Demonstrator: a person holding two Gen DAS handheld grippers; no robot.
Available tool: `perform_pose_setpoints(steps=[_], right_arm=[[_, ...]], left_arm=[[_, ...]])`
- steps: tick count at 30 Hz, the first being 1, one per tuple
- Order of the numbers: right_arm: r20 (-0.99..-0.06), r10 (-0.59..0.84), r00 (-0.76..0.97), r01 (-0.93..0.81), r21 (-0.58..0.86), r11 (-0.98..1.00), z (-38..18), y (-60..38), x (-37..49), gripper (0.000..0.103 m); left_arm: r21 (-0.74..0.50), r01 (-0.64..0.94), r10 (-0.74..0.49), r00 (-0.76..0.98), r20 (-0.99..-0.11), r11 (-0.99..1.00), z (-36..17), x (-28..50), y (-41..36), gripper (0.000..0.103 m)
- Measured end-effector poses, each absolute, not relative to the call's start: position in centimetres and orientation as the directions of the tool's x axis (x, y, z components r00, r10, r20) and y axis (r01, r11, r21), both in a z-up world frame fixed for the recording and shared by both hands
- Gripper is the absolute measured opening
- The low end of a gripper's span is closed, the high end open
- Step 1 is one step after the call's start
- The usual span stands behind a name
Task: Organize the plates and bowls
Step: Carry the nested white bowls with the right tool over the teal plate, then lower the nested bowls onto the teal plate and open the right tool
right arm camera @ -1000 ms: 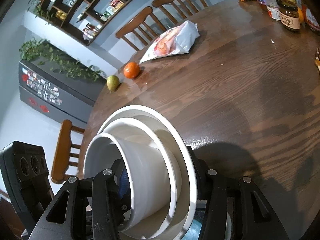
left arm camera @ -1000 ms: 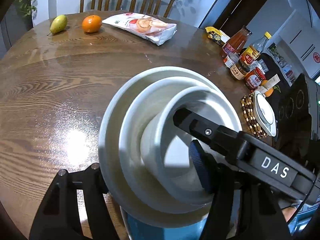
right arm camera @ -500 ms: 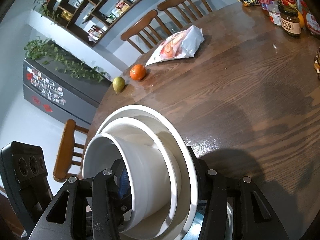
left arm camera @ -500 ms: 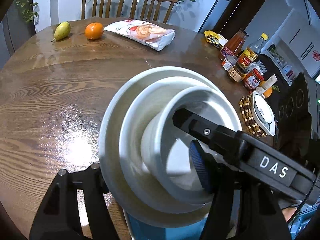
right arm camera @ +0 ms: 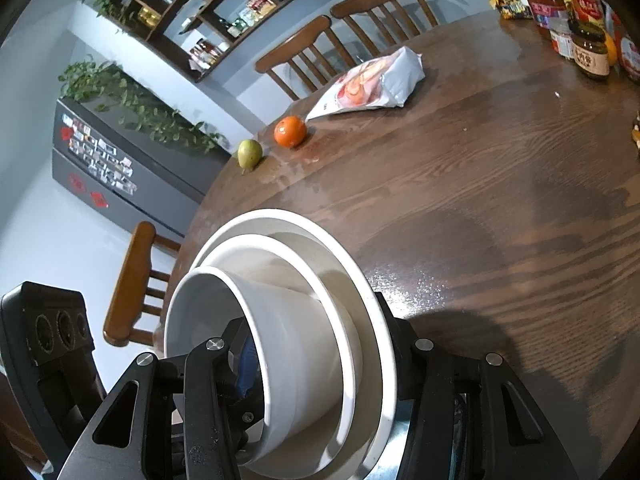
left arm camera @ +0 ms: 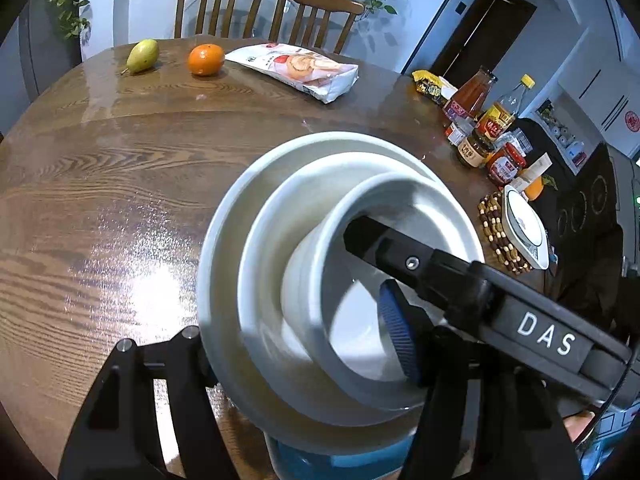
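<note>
A nested white stack, tilted on its side above the worktop [left arm camera: 120,168], sits between both sets of jaws: a wide plate [left arm camera: 224,264] outermost, a shallower dish [left arm camera: 272,240] inside it, and a deep bowl [left arm camera: 320,264] innermost.

The left gripper [left arm camera: 304,344] has its jaws closed on the stack, one finger behind the plate's back face and the other, with a blue pad, reaching into the bowl's mouth.

In the right wrist view the right gripper [right arm camera: 312,364] clamps the same stack, the plate [right arm camera: 376,320] against its right finger and the bowl [right arm camera: 280,332] over its left one.

Relative to the stack, an orange [left arm camera: 206,60], a pear [left arm camera: 143,55] and a snack bag [left arm camera: 296,70] lie well beyond it at the worktop's far edge.
</note>
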State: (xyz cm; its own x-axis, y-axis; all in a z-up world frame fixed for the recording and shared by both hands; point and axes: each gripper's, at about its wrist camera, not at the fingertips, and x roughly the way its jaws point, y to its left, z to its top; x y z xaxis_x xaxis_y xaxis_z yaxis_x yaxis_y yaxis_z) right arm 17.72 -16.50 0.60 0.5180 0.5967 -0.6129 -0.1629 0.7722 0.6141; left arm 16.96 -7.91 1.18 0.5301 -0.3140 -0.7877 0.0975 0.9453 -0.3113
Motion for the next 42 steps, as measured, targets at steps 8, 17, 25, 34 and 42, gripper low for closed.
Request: perform_pose_setpoints(steps=[8,17,25,34,42], right_arm=[[-0.589,0.614,0.526,-0.164,0.638,0.752,0.6,-16.6,16.3,0.052],[-0.593,0.571,0.568,-0.165,0.597,0.785,1.2,-16.8,13.7,0.052],[-0.611,0.552,0.567,-0.165,0.573,0.803,0.9,-16.4,12.3,0.052],[-0.624,0.546,0.559,-0.153,0.57,0.807,0.0,-16.5,11.6,0.052],[-0.644,0.535,0.546,-0.134,0.564,0.815,-0.9,-16.5,11.4,0.052]], left_arm=[[-0.283,0.102,-0.289,0.576,-0.765,0.954,1.8,15.1,-8.2,0.063],[-0.317,0.142,-0.339,0.564,-0.753,0.938,1.4,13.4,-8.6,0.063],[-0.338,0.145,-0.36,0.541,-0.76,0.93,0.8,12.1,-8.6,0.063],[-0.347,0.143,-0.368,0.526,-0.767,0.927,-0.1,11.3,-8.5,0.063],[-0.358,0.143,-0.38,0.491,-0.784,0.923,-1.2,11.5,-8.5,0.063]])
